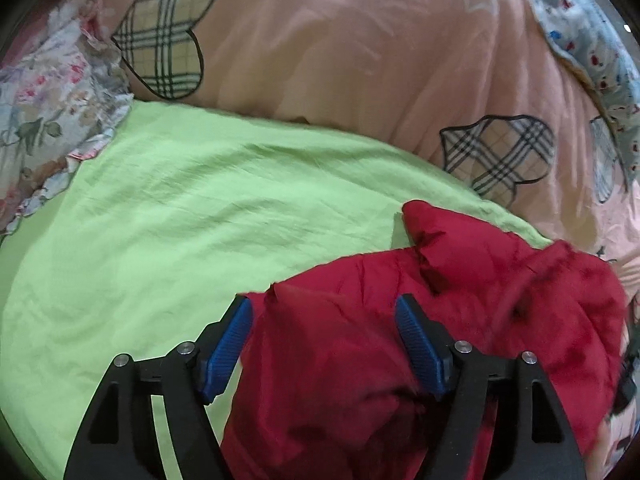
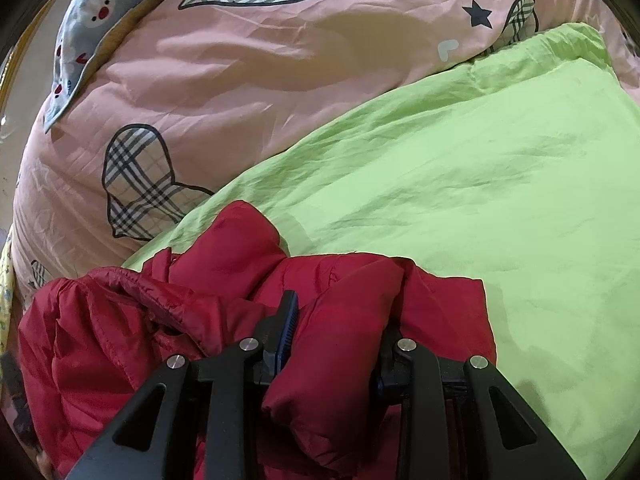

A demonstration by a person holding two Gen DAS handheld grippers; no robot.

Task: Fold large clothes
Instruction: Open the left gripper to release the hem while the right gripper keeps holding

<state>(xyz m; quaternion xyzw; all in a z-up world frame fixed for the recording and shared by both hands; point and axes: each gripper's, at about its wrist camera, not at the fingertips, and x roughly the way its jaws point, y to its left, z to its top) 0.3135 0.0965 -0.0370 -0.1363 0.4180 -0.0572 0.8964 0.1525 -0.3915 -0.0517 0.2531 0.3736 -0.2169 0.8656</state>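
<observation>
A red puffer jacket (image 1: 460, 320) lies bunched on a light green sheet (image 1: 180, 220). In the left wrist view my left gripper (image 1: 324, 320) is open, its blue pads on either side of a fold of the jacket, not pressing it. In the right wrist view the jacket (image 2: 180, 320) fills the lower left. My right gripper (image 2: 344, 320) has a thick padded roll of the jacket between its fingers. The left finger (image 2: 288, 312) presses the fabric; the right finger is buried under it.
A pink quilt with plaid hearts (image 1: 360, 60) is heaped beyond the green sheet (image 2: 500, 200) and also shows in the right wrist view (image 2: 240, 80). A floral cloth (image 1: 44, 120) lies at far left. A blue printed cloth (image 2: 88, 12) lies at the quilt's edge.
</observation>
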